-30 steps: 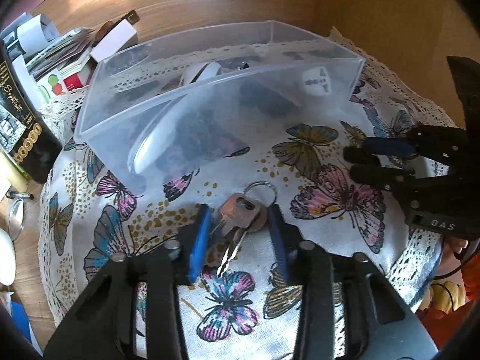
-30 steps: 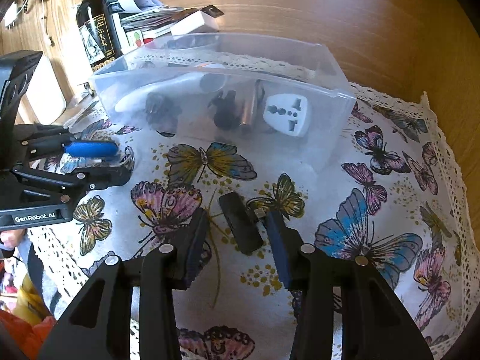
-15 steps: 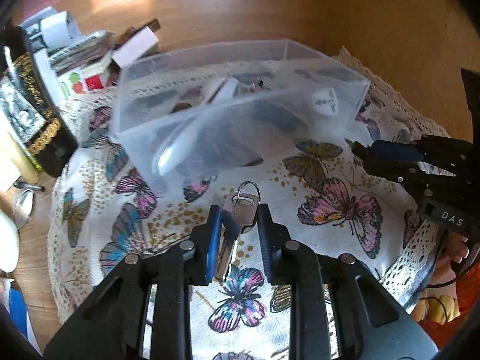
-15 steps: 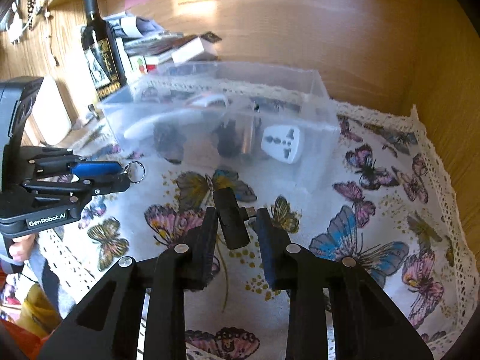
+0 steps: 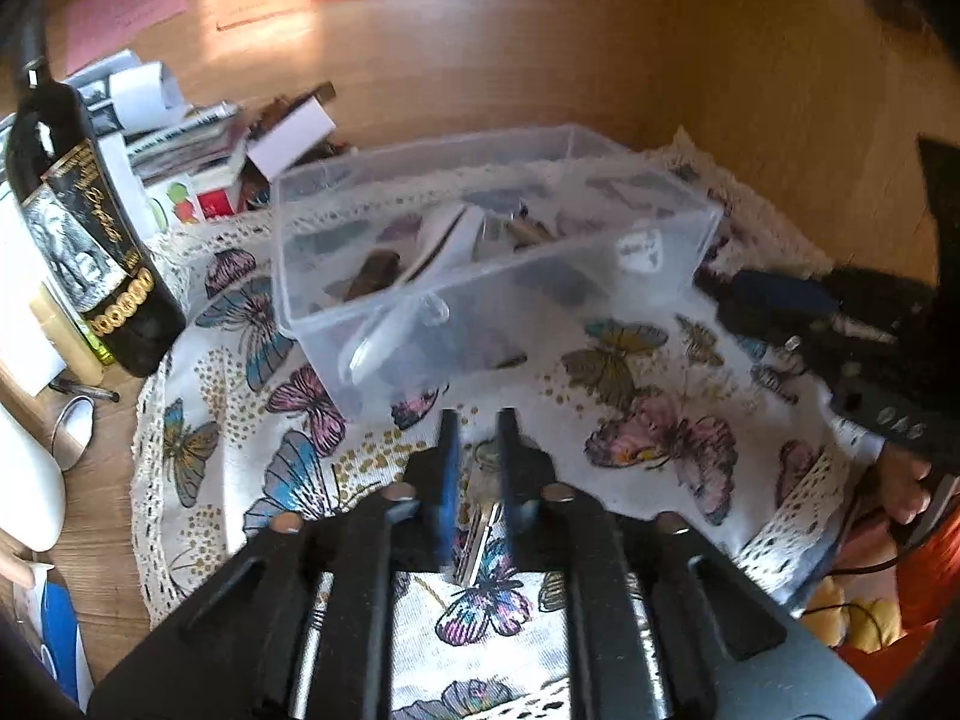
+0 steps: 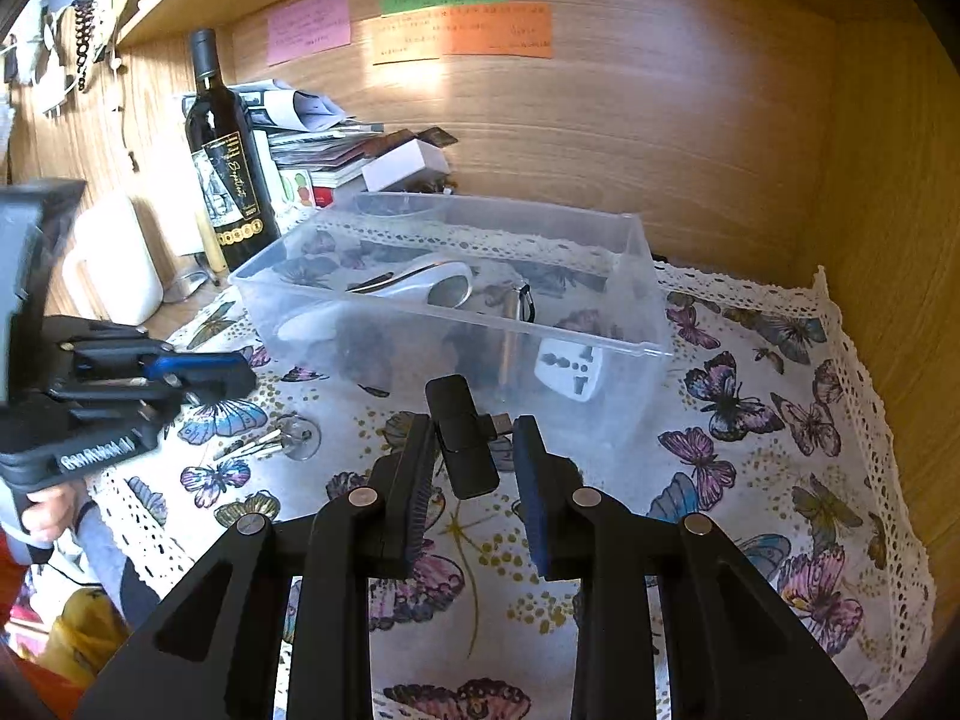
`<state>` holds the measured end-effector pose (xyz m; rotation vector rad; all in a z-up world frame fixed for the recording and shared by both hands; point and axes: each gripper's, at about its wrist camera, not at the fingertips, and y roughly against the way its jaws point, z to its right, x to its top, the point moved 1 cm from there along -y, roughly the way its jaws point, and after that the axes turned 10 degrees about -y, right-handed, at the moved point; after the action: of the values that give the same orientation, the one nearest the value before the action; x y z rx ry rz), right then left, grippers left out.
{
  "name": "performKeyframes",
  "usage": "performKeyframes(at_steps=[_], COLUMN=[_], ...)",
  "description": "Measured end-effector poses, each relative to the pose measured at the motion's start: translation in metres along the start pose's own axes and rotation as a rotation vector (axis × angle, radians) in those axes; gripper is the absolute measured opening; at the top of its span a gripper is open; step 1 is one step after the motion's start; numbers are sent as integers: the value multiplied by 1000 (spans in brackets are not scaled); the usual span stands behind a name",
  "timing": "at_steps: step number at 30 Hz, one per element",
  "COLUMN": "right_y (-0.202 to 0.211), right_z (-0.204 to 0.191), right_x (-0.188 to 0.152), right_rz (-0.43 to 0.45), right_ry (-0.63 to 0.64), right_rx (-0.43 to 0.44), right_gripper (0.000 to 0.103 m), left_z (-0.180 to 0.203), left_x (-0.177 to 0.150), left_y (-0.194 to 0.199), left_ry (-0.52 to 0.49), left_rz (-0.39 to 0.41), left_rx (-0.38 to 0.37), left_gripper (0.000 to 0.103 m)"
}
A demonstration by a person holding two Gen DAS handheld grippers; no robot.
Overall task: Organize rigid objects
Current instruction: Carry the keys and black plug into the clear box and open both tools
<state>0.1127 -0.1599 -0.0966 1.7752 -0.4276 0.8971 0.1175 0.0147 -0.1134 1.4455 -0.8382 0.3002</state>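
My left gripper (image 5: 477, 420) is shut on a bunch of keys (image 5: 477, 531) and holds it above the butterfly cloth, in front of the clear plastic box (image 5: 480, 276). In the right wrist view the left gripper (image 6: 240, 375) shows at the left, with the key ring (image 6: 297, 437) hanging below it. My right gripper (image 6: 474, 426) is shut on a small black adapter with a plug on its side (image 6: 462, 438), lifted near the box's front wall (image 6: 456, 348). The box holds a white travel plug (image 6: 567, 369), a white scoop-shaped tool (image 6: 420, 279) and dark items.
A dark wine bottle (image 6: 225, 168) stands left of the box, with stacked papers and a white carton (image 6: 405, 165) behind it. A white jug (image 6: 114, 258) is at the far left. Wooden walls close the back and right. The lace-edged cloth (image 6: 840, 408) covers the surface.
Both grippers have risen from the cloth with their objects, the keys and the black adapter, and pulled back a little from the box.
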Motion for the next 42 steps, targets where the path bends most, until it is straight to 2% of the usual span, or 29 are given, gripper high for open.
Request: performKeyframes(at_steps=[2,3,7,9,15,19,29,37,42], right_y=[0,-1,-2,-3,-7,-9,-4,2,7], right_z=[2,3,6,8,10,8,4,-2,-7], right_x=[-1,-2,-3,-3,-3,-3,6,28,49], right_rz=[-4,-7,-15,-16,-18,-20,16,79,130], right_ry=[-4,-8,-13,-16,-35,-35,-34,-19,0], right_rx=[2,3,4,3,18,24,30,24,22], right_gripper=[24,24,24,24,24,24,24,24,24], left_z=[4,6,15,19,19,20,16,-6,-26], left_x=[-2,-3,-5,-5,-4,-6,-3,21,48], left_y=[-12,-18,-38,-40,-41,-36,1,41,54], left_ry=[-6,-10,-45,-69,-40,-32,-7,39,69], left_rz=[-39,-54,-121,-110,-114,-98,10,140,210], left_rx=[-22,-35,-48,-33,-42,-26,0,39,60], left_gripper=[34,35,35,36,22,22,22,22,22])
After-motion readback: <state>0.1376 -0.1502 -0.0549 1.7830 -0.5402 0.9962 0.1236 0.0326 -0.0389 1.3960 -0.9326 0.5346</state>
